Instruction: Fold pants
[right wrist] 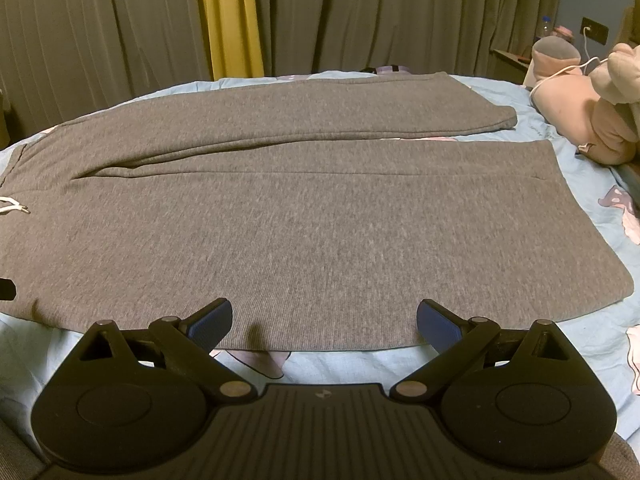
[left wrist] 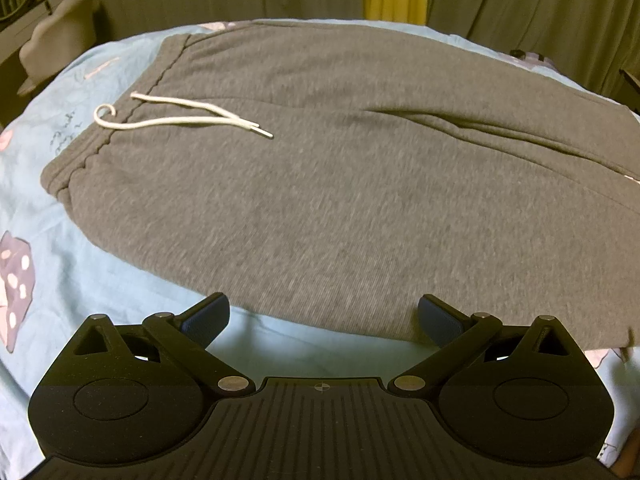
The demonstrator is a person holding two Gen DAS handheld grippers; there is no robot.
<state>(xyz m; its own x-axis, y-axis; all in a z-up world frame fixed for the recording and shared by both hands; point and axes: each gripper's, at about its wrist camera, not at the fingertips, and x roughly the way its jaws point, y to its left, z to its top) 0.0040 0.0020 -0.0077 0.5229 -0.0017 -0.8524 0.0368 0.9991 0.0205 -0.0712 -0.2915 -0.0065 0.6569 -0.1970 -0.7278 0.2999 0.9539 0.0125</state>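
1. Both claws stand wide apart with nothing between their blue pads: the left gripper [left wrist: 323,320] hovers at the near edge of the grey pants [left wrist: 320,184], and the right gripper [right wrist: 324,322] hovers at that same near edge, further toward the leg ends.
2. Whether either pad actually touches the cloth cannot be told; the tips sit right at the hem line of the near side.
3. Left wrist view cuts off the legs at the right border; right wrist view cuts off the waistband at the left border, showing only a stub of the white drawstring [left wrist: 188,118].
4. A small dark shape at the left border of the right view, on the pants, is too cropped to identify.
5. Pants lie spread flat on a light blue bedsheet [left wrist: 100,264], waistband to the left, two legs side by side running right, the far leg slightly creased along the crotch seam.
6. Beyond the pants hang olive curtains [right wrist: 120,40]; past the leg ends sit pink plush toys [right wrist: 580,116].
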